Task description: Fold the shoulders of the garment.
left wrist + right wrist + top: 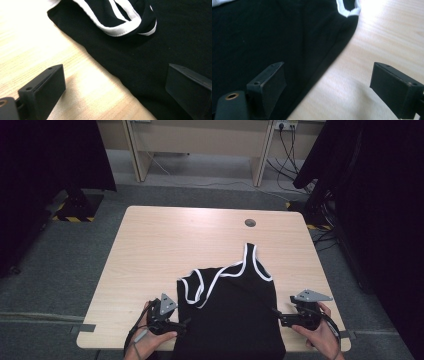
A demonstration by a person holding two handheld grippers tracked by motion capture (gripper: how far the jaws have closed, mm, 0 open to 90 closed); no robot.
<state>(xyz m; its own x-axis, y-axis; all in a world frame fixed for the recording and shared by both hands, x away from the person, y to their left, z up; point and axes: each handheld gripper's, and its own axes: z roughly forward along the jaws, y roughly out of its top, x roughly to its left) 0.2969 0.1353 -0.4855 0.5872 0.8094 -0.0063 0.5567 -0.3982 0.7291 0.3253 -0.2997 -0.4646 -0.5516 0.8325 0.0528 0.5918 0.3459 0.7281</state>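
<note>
Black tank top (235,312) with white trim is lying flat on the desk (165,245), near the front edge, right of centre. Hem end is hanging over the near edge toward the person; straps are pointing away. Right strap is sticking out toward the far side; left strap is folded over onto the body, white trim looping there.

Left gripper (186,322) is sitting at the garment's left edge, low over the desk, held in the person's left hand (150,337). In the left gripper view its fingers (42,91) are standing wide apart and straddling the fabric edge: one over bare wood, the other over black cloth. Nothing is being pinched between them; the pads aren't pressing on the cloth.

Right gripper (275,311) is sitting at the garment's right edge, in the right hand (320,332). Right gripper view is showing the same setup mirrored: fingers (268,86) spread wide, one over the cloth, one over wood, with the fabric edge running diagonally between them. Not gripping anything either.

Both grippers are roughly level with each other, on opposite sides of the shirt's lower body and pointing inward at it.

Small round grommet hole (250,223) is showing in the desk near the far edge, well apart from the shirt.
</note>
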